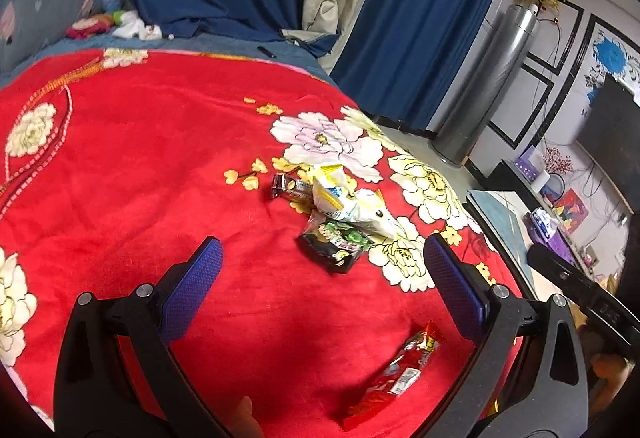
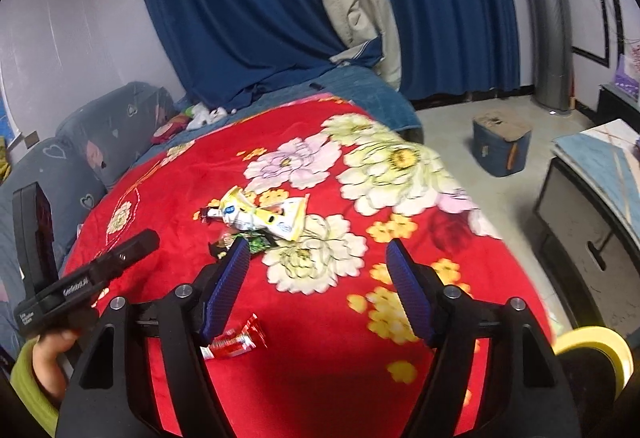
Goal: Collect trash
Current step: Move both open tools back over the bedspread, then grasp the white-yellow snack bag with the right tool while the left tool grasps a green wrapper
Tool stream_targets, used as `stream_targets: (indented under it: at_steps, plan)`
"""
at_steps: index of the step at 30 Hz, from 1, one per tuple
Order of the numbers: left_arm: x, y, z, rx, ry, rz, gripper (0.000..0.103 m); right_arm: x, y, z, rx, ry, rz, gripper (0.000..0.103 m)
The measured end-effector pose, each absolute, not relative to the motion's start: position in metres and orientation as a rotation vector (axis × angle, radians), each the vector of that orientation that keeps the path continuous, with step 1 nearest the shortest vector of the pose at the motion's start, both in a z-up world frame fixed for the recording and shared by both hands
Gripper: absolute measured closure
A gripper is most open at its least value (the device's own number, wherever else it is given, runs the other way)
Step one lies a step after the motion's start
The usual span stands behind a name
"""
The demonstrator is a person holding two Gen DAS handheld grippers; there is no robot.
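Several snack wrappers lie on a red flowered blanket [image 1: 132,166]. A white-and-yellow wrapper [image 1: 352,204] rests over a black-and-green packet [image 1: 336,244], with a small dark wrapper [image 1: 286,187] just left of them. A red wrapper [image 1: 394,374] lies close below my left gripper [image 1: 324,254], which hovers open above the blanket with nothing between its blue pads. In the right wrist view the same white-and-yellow wrapper [image 2: 264,216], green packet [image 2: 256,243] and red wrapper [image 2: 234,340] show. My right gripper [image 2: 318,254] is open and empty, to the right of the pile.
The blanket [image 2: 320,358] covers a bed with grey pillows [image 2: 80,158] at its left. Blue curtains [image 2: 248,6] hang behind. On the floor to the right stand a blue box [image 2: 500,146], a silver column [image 2: 548,38] and a low cabinet [image 2: 592,222]. A yellow-rimmed bin [image 2: 596,354] sits at lower right.
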State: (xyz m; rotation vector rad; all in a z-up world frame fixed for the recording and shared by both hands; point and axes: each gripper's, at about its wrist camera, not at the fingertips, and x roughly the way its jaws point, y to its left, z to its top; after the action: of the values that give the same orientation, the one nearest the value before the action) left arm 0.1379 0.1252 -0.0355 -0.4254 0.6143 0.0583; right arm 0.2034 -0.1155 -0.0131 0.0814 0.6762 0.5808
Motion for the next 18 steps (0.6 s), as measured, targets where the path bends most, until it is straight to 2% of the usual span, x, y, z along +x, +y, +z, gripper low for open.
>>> stream_targets:
  at_steps: [6, 12, 18]
  plan:
    - [0.15, 0.14, -0.052, -0.513, 0.669, 0.002, 0.026, 0.235, -0.084, -0.027, 0.08, 0.753, 0.615, 0.047]
    - [0.167, 0.142, -0.067, -0.57, 0.73, -0.053, 0.041, 0.271, -0.06, -0.043, 0.093, 0.833, 0.62, 0.051]
    - [0.182, 0.138, -0.081, -0.611, 0.787, -0.111, 0.049, 0.303, -0.039, -0.06, 0.116, 0.906, 0.632, 0.056]
